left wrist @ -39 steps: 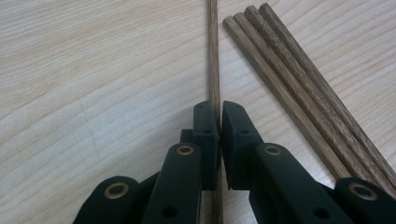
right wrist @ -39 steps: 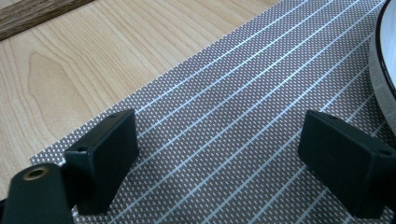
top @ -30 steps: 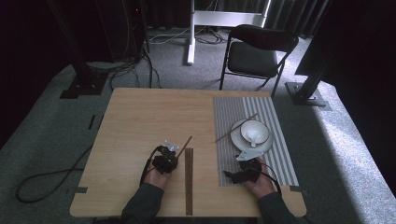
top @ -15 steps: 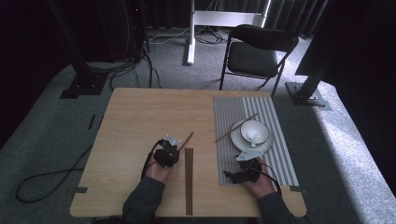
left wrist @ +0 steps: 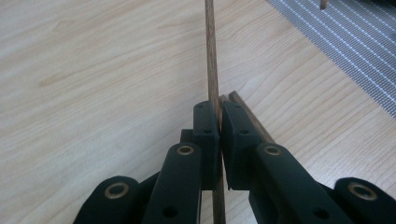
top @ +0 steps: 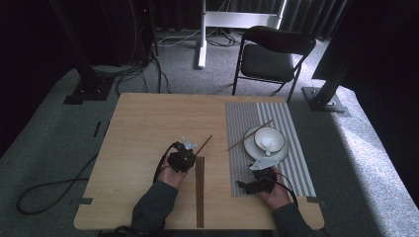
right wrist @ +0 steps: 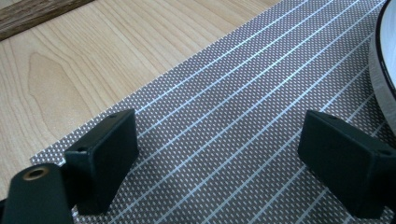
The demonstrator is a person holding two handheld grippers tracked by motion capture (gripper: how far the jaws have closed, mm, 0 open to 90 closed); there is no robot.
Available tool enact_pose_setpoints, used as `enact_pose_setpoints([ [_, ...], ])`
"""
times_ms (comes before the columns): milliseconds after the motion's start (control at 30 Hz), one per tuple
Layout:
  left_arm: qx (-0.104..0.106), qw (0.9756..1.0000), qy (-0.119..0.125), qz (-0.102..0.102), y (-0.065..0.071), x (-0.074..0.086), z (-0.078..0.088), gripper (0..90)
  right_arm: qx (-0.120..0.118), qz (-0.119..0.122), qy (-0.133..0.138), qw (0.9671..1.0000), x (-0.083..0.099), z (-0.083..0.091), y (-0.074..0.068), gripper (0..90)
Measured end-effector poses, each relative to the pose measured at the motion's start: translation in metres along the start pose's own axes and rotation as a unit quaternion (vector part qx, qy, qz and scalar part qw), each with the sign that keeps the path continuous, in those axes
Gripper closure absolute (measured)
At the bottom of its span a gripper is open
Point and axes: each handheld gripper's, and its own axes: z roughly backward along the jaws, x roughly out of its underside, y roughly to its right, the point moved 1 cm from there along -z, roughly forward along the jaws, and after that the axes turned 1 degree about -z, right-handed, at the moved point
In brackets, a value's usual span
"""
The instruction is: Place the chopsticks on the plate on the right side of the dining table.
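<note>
Black tool (left wrist: 218, 126) arms, brass-ringed pivots, blocky pads (right wrist: 106, 154) (small screw holes); grey sleeves (top: 157, 201); black trailing cables.

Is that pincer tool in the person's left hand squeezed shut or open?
Shut. In the left gripper view the left gripper has both black pads pressed against a thin wooden chopstick, which runs up between them over the table.

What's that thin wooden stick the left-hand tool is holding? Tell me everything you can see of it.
It is a chopstick, a slim, straight, round rod of brown wood with visible grain. The left gripper has its black jaws shut on it, pinching it partway along, so one length runs ahead of the jaws and the rest passes back between them. In the high view it angles away toward the striped mat, its far end over bare table. Whether that tip touches the wood cannot be told.
</note>
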Motion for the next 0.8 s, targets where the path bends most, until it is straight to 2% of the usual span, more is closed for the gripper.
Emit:
enact_pose_setpoints([
  [67, 0.001, 1.0000, 0.003, -0.005, 0.001, -0.003, 0.000, 84.7, 0.000, 0.000, 0.000, 1.0000, 0.000, 0.000, 0.000, 11.1],
  [200, 0.023, 0.9997, 0.008, -0.011, 0.002, -0.007, 0.000, 84.7, 0.000, 0.001, 0.000, 1.0000, 0.000, 0.000, 0.000, 11.1],
  [367, 0.035, 0.9989, 0.019, -0.022, 0.003, -0.014, -0.002, 84.7, 0.000, 0.001, 0.000, 1.0000, 0.000, 0.000, 0.000, 11.1],
  [800, 0.047, 0.9972, 0.037, -0.046, 0.009, -0.033, -0.003, 84.7, 0.000, 0.000, 0.000, 1.0000, 0.000, 0.000, 0.000, 11.1],
])
